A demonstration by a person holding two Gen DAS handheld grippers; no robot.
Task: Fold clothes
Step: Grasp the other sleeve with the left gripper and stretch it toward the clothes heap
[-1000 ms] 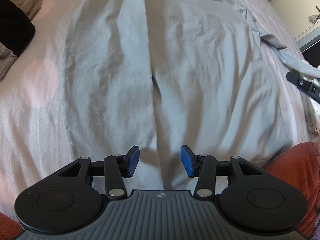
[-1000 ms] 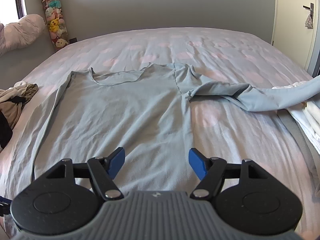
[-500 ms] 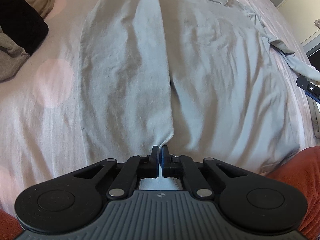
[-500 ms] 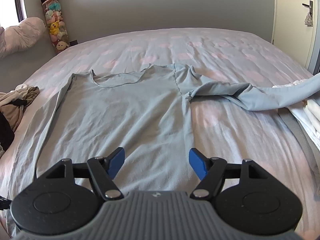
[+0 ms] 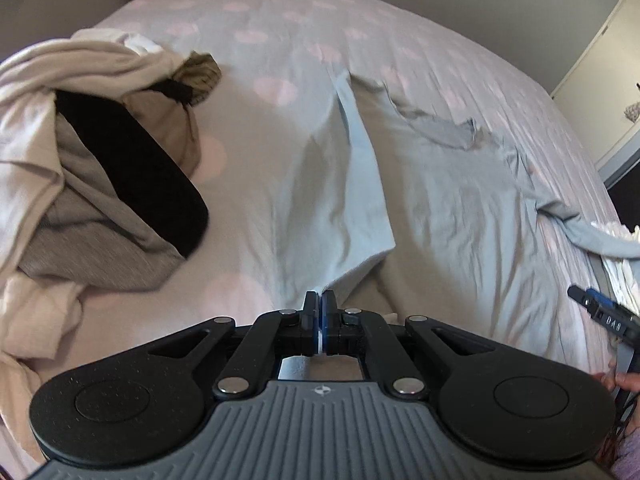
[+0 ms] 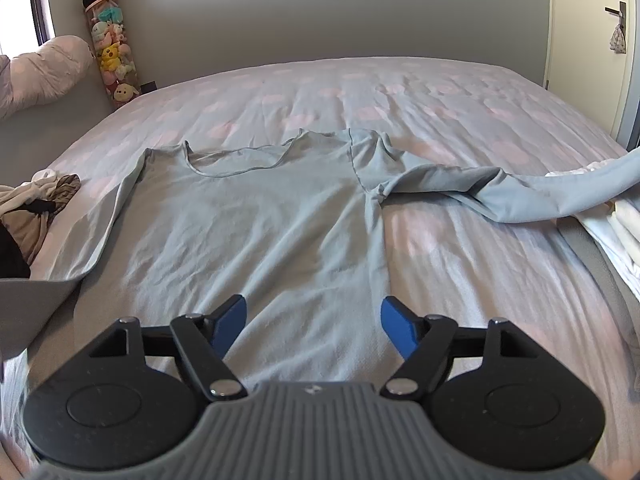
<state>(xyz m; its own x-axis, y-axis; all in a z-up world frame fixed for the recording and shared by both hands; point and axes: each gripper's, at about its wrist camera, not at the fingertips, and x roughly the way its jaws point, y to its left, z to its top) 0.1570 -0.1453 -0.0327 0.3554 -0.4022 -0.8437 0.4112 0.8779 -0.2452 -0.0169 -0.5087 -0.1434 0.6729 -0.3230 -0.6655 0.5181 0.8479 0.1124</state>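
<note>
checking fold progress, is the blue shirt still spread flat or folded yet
Mostly spread. The blue shirt lies flat on the bed, neckline showing; the left gripper is shut on its left sleeve end, lifting it.

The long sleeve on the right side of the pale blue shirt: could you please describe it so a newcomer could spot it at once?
On the wide bed with the pink-dotted grey cover lies a pale blue long-sleeved shirt, spread flat. Its right sleeve stretches sideways off the body toward a stack of white folded linen, unlike the other sleeve, which lies along the shirt's side.
</note>
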